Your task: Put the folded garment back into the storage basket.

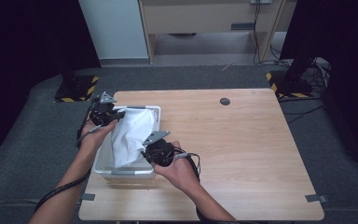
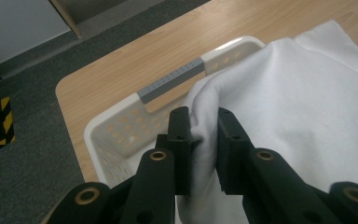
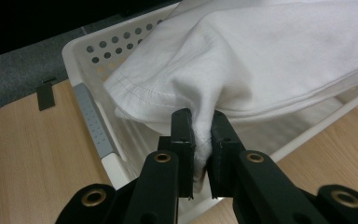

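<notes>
High view: both the left gripper [image 1: 117, 113] and the right gripper [image 1: 145, 148] are pinching the white cloth [image 1: 129, 135]; thin folds risk slipping, snagging on the basket [image 1: 121, 172] rim below.

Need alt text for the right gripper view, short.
The right gripper is shut on a bunched fold of a white garment with a stitched hem, holding it over a white perforated plastic basket with a grey handle strip. The basket sits at the corner of a light wooden table.
</notes>
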A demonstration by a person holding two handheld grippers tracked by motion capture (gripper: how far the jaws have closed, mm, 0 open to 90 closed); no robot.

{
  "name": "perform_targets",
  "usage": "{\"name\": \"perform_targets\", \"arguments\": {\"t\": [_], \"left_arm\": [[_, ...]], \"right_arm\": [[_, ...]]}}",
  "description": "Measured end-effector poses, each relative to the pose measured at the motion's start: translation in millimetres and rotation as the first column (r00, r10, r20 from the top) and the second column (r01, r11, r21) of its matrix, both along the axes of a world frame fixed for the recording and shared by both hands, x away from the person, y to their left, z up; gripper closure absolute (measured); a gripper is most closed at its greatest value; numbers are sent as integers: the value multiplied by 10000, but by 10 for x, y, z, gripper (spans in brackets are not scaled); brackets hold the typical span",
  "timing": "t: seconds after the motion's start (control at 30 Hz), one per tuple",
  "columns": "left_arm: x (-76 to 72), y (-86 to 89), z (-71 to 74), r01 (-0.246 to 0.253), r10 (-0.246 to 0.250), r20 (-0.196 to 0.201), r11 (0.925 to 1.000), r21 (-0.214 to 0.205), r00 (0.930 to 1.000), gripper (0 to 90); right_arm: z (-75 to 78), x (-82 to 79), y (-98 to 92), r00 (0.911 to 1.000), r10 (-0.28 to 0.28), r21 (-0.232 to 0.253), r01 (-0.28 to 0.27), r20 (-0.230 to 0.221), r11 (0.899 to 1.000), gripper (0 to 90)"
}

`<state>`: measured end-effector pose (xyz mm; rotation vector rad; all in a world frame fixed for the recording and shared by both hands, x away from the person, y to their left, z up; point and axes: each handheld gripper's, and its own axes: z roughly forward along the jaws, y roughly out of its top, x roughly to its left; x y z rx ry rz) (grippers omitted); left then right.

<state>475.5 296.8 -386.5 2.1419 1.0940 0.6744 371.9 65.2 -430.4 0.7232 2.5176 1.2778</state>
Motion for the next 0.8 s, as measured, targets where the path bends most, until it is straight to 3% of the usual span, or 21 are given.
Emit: {"name": "perform_targets", "arguments": {"t": [0.37,0.43,0.47,0.5,0.53,0.63,0.8], "left_arm": [[28,27,-13,-32,32,-10,10000,23,10000,781],[41,35,-30,-233,233,22,9997,42,9997,750],[54,42,-41,-459,459,52,9989,64,9989,673],[67,55,-53,-726,727,101,9973,-63,9973,582],[72,65,-57,-826,827,97,9965,-138,9965,490],[52,74,-50,-921,924,198,9956,-186,9955,386],[30,20,-37,-777,780,213,9968,-178,9967,333]], "right_arm": [[-36,32,45,9999,-29,35,30,-98,10000,825],[-56,39,64,9999,-14,70,15,-148,10000,806],[-78,43,77,9998,-28,27,29,-187,10000,747],[-110,45,95,9997,-133,-88,131,-210,9999,625],[-171,54,123,9997,-95,-333,87,-231,9994,409],[-242,43,83,9999,-144,-453,144,3,9989,203],[-163,65,-27,9985,-506,-153,509,198,9986,172]]}}
